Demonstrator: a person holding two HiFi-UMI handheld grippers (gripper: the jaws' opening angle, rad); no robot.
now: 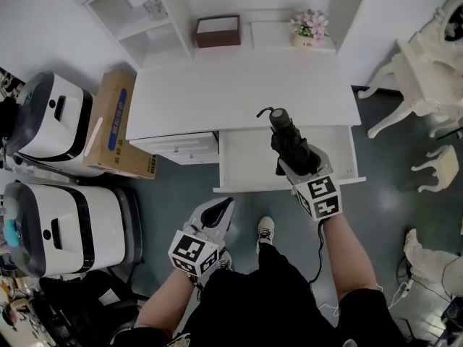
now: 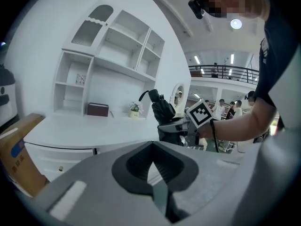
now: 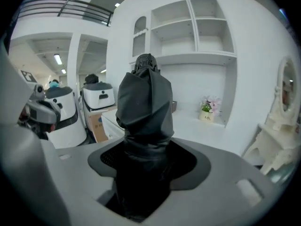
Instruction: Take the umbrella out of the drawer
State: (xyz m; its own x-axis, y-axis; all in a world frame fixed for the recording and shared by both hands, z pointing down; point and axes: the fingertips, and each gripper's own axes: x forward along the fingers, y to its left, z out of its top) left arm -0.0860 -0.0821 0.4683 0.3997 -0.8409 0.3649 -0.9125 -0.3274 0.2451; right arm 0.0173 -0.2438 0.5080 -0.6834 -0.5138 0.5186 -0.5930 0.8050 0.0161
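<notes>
Head view: the right gripper (image 1: 293,166) holds the black folded umbrella (image 1: 288,137) in the air over the open drawer (image 1: 246,166) of the white desk (image 1: 217,92).

Left gripper view: the left gripper (image 2: 155,185) is closed on nothing.

Right gripper view: its jaws squeeze the umbrella. The writing on the flower pot (image 3: 205,117) is too small to read.

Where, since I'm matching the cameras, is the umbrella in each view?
Head view: umbrella right of centre, over the open drawer.
Left gripper view: umbrella near the middle, held upright.
Right gripper view: umbrella dead centre, clamped between the jaws.
Shared landmark: the flower pot, top right in the head view, left of the umbrella, right of it.
</notes>
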